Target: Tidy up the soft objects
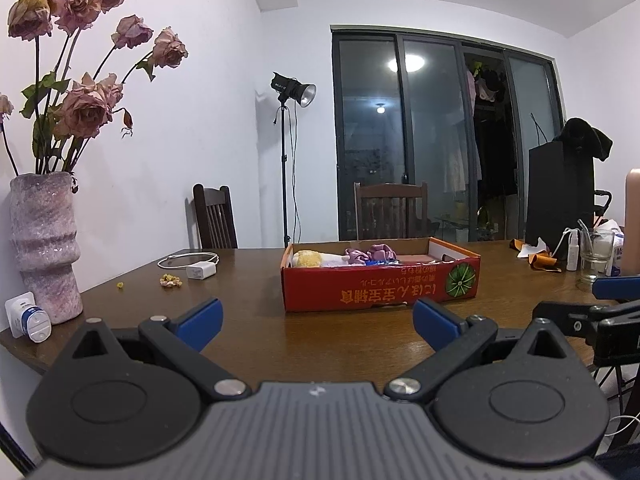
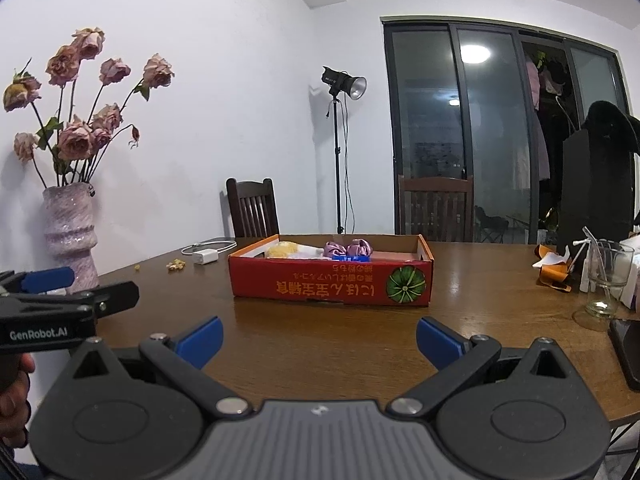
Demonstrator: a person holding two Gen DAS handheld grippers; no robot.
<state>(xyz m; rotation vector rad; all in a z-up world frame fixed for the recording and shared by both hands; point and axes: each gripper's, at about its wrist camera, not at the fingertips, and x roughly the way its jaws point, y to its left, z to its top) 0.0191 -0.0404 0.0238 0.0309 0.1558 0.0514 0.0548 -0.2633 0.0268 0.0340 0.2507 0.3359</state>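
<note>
One red box (image 2: 332, 282) holds two purple scrunchies (image 2: 347, 249) (both grippers (image 1: 316, 322) (image 2: 319, 338) released, empty).

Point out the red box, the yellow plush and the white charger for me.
red box (image 2: 320, 286), right wrist view, on its printed front wall.
yellow plush (image 1: 307, 258), left wrist view, on its fuzzy yellow part inside the box.
white charger (image 1: 201, 271), left wrist view, on the plug body.

Red box (image 2: 331, 283), open right tool (image 2: 319, 338)
</note>
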